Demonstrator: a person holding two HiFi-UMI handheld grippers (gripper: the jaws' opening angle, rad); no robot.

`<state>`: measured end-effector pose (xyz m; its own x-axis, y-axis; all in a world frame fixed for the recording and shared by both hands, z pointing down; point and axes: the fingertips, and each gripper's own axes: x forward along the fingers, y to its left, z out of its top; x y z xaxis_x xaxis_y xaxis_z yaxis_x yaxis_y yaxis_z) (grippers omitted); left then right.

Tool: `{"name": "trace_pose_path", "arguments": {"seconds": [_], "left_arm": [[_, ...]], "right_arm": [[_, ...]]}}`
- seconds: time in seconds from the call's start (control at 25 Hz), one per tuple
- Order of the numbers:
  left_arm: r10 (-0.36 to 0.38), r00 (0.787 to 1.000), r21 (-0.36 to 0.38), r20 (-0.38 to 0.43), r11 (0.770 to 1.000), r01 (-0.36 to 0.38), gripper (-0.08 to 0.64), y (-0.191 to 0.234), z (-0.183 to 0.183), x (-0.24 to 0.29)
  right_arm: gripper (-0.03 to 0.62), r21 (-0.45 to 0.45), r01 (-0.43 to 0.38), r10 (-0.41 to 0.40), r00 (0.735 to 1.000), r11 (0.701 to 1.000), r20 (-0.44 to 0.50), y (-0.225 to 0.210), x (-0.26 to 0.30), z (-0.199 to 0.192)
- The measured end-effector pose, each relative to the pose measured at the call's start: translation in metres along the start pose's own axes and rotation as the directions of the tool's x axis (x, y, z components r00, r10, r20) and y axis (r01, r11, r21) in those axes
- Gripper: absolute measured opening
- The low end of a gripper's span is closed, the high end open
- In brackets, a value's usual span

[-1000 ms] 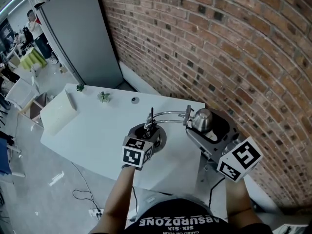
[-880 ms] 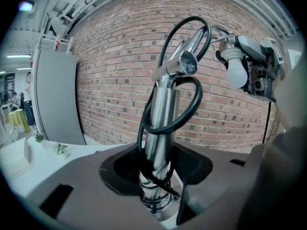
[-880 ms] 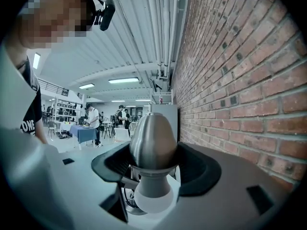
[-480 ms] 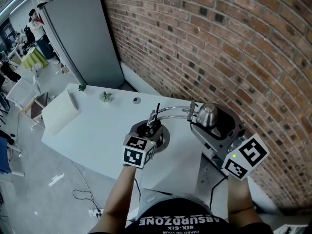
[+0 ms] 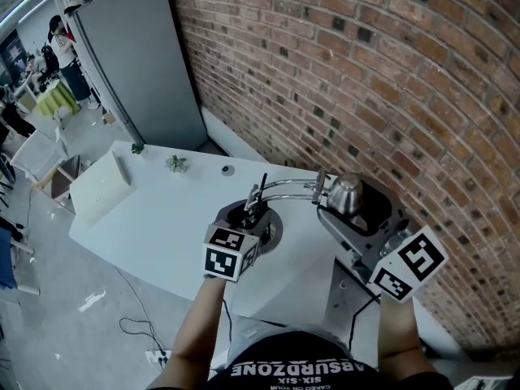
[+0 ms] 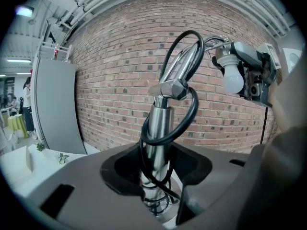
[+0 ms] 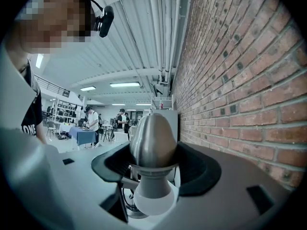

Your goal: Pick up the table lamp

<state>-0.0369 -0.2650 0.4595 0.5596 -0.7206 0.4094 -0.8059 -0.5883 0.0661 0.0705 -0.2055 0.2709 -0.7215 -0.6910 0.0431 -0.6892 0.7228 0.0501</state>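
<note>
Nearest, note the left gripper [image 6: 157,183] closed narrowly on the upright chrome stem [image 6: 160,123] of the table lamp [image 5: 286,186], just above its round base [image 5: 270,227], with the black cord [image 6: 191,110] looped round the stem and running down through the notch. Keep that clamp firm and the stem vertical. A little farther, note the right gripper [image 7: 152,174] shut on the metal lamp head [image 7: 152,135], white bulb [image 7: 152,199] toward the camera. Raise both at one rate, judged needful to spare the arched arm any twist. Treat base clearance over the white table [image 5: 162,218] as unconfirmed. Watch for cord drag below. Beyond, keep off the brick wall [image 5: 366,80] at the right.
</note>
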Motion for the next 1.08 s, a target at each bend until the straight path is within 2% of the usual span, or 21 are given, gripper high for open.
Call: {"name": "trace_pose_path", "arguments": {"seconds": [1.08], "left_arm": [[-0.006,1.0,0.005,0.025,1.0,0.006,0.177,-0.0076,0.0097,-0.0019]], "right_arm": [[0.296,-0.043,0.012,-0.012,1.0,0.999,0.002,0.0014,-0.0088,0.0055]]}}
